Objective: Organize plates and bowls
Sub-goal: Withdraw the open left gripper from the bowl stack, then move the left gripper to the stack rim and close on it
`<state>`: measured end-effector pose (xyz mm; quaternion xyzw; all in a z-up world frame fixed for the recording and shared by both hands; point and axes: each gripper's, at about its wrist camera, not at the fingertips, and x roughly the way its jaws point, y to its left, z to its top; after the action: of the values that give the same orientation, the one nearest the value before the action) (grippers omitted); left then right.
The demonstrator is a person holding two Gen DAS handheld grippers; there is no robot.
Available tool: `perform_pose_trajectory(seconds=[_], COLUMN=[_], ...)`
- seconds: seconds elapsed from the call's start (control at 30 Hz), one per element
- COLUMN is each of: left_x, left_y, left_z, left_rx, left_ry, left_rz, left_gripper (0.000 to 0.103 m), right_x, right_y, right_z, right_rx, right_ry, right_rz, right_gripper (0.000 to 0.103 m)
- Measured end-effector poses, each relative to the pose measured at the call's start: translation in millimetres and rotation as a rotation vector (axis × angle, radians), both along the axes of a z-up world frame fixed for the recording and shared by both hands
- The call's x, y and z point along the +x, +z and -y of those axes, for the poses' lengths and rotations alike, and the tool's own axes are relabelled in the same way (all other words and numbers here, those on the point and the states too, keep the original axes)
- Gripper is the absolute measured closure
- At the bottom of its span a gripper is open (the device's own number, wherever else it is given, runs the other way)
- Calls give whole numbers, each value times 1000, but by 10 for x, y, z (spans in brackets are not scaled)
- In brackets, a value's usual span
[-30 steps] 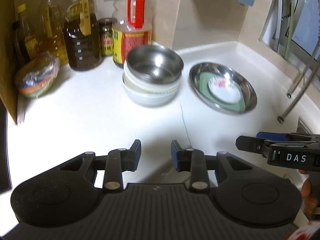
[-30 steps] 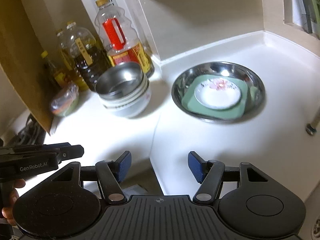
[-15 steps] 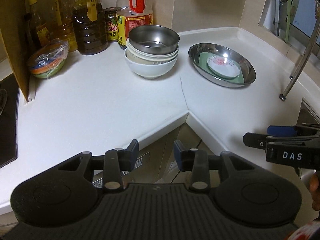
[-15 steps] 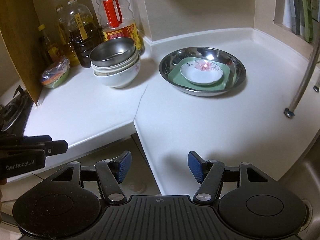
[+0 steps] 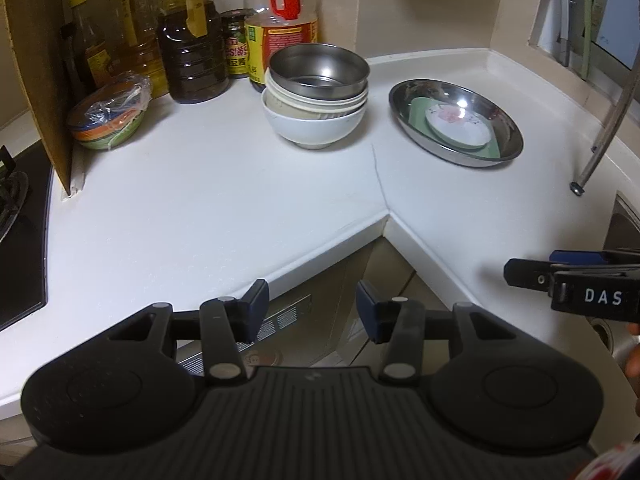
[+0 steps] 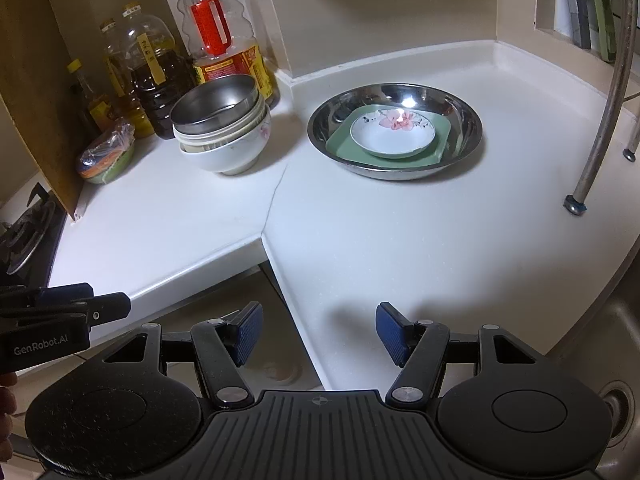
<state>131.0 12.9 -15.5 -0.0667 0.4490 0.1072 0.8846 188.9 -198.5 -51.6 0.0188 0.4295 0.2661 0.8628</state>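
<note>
A stack of bowls (image 5: 316,104) stands on the white counter, a steel bowl on top and white bowls under it; it also shows in the right wrist view (image 6: 222,128). To its right a steel basin (image 5: 456,124) holds a green square plate (image 6: 388,148) with a small flowered white dish (image 6: 392,136) on it. My left gripper (image 5: 308,312) is open and empty, off the counter's front edge. My right gripper (image 6: 318,334) is open and empty, at the counter's front edge, far from the dishes.
Oil and sauce bottles (image 5: 188,40) line the back wall. A wrapped stack of coloured bowls (image 5: 108,116) sits at the left by a brown board (image 5: 36,60). A gas hob (image 6: 24,236) lies far left. A metal rack leg (image 6: 600,128) and a sink (image 6: 616,360) are on the right.
Both grippers have pulled back from the dishes toward the counter's front edge. The bowls and the basin have not moved. Both jaws stayed open.
</note>
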Motion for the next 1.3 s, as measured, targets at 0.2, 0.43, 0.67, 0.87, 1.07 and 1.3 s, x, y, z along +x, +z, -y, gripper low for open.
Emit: perform_pose_trajectory(seconds=[0.2, 0.43, 0.67, 0.87, 1.07, 1.3], left_x=[26, 155, 460, 871, 1370, 1861], left_y=[26, 18, 74, 229, 376, 278], left_z=[-84, -281, -523, -818, -1048, -1146], left_rx=[-26, 6, -11, -33, -20, -16], left_ry=[8, 29, 3, -37, -79, -120], left_rz=[10, -1, 28, 90, 137, 101], left_gripper=[58, 58, 59, 59, 59, 59], right_x=[79, 243, 501, 864, 1293, 1704], right_y=[-41, -107, -127, 54, 361, 471], right_z=[-3, -48, -172, -378, -692, -1103], right_rx=[27, 40, 31, 68, 120, 149], right_ry=[1, -19, -25, -41, -58, -33], right_rz=[-30, -78, -101, -62, 12, 36], right_gripper=[40, 40, 40, 40, 41, 41])
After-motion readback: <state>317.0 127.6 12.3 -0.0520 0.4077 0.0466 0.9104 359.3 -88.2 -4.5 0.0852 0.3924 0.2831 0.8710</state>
